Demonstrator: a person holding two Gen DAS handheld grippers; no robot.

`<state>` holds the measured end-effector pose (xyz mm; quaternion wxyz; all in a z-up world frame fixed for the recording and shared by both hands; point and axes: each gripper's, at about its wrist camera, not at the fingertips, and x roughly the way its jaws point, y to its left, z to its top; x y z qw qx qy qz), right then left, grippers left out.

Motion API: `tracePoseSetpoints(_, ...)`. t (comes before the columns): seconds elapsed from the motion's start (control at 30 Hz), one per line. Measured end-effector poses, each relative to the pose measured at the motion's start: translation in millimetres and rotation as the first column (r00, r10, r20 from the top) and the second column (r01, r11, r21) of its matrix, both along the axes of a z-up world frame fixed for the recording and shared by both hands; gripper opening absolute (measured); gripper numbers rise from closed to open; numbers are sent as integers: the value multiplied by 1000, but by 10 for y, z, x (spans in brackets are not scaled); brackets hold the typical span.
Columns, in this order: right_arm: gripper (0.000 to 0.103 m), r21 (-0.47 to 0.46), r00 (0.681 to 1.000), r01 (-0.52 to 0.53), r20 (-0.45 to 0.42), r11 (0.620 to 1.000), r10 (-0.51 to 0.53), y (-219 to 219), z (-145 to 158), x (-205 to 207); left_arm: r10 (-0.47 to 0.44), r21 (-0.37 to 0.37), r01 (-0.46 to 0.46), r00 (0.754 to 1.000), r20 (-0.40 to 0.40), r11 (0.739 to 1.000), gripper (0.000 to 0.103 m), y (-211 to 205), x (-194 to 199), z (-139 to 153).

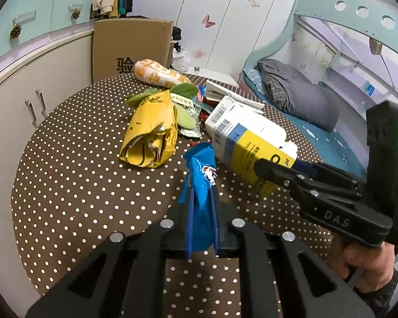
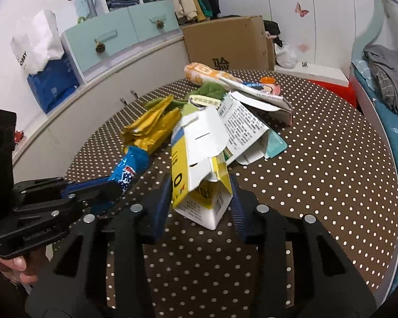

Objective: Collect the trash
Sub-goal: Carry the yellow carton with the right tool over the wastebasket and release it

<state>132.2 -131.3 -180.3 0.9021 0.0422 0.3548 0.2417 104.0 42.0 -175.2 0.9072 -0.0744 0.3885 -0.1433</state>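
My left gripper (image 1: 202,189) is shut on the lower end of a blue snack wrapper (image 1: 200,167), which stands up between its blue pads above the table. In the right wrist view the left gripper (image 2: 114,186) reaches in from the left, holding the same blue wrapper (image 2: 130,167). My right gripper (image 2: 200,182) has both pads against the sides of a yellow and white carton (image 2: 199,159) with torn-open flaps, pinching its near end. The left wrist view shows the right gripper (image 1: 273,169) on that carton (image 1: 249,145) from the right.
A crumpled yellow wrapper (image 1: 148,137), an orange and white packet (image 1: 159,75), green leaf-shaped pieces (image 1: 185,90) and flattened white boxes (image 2: 244,127) lie on the brown polka-dot table (image 2: 318,172). Behind stand a cardboard box (image 2: 225,42) and cabinets (image 1: 26,92); a bed (image 1: 318,132) is on the right.
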Motion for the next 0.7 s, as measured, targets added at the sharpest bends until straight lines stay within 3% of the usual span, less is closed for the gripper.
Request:
tracePoseSetpoints(0.33, 39, 147, 996, 46, 70, 988, -57, -486, 339, -202, -29, -28, 31, 997, 74, 999, 11, -152, -41, 359)
tracePoseSetpoints(0.53, 39, 251, 974, 141, 139, 958, -180, -1257, 721, -383, -96, -38, 102, 986, 138, 994, 11, -534, 44, 653)
tracePoseSetpoints(0.7, 40, 291, 930, 292, 136, 911, -341, -2061, 857, -467, -198, -46, 209, 964, 177, 977, 11, -1078, 211, 879)
